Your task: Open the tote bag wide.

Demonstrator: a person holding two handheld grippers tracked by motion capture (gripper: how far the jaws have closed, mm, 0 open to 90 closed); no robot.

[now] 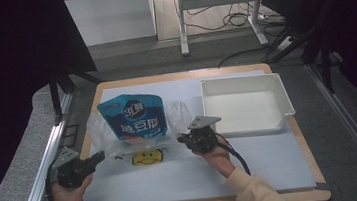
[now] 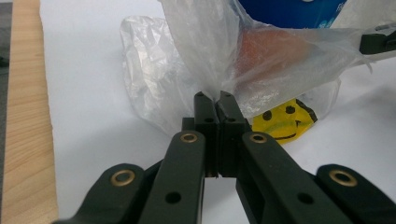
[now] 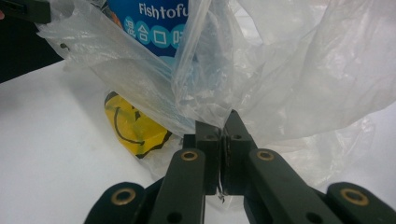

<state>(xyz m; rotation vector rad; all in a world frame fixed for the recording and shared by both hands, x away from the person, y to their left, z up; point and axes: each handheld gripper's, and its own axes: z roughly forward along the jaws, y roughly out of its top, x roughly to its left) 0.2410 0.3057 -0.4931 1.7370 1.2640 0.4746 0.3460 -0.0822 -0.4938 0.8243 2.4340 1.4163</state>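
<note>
**Two hand-held grippers pinch one clear bag**

The left hand-held gripper (image 2: 215,97) is clamped tight on the thin, crinkled clear plastic bag (image 1: 120,137), and the right hand-held gripper (image 3: 223,122) is closed on the bag's opposite edge. One glossy blue pouch (image 1: 135,116) stands inside the bag. One yellow smiley print (image 1: 146,157) shows at the bag's near side. One white rectangular tray (image 1: 245,104) sits right of the bag on the bench (image 1: 273,161).

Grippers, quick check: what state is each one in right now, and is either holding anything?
Left gripper: shut on the clear plastic bag, pinching its film.
Right gripper: shut on the same bag's other side.
</note>
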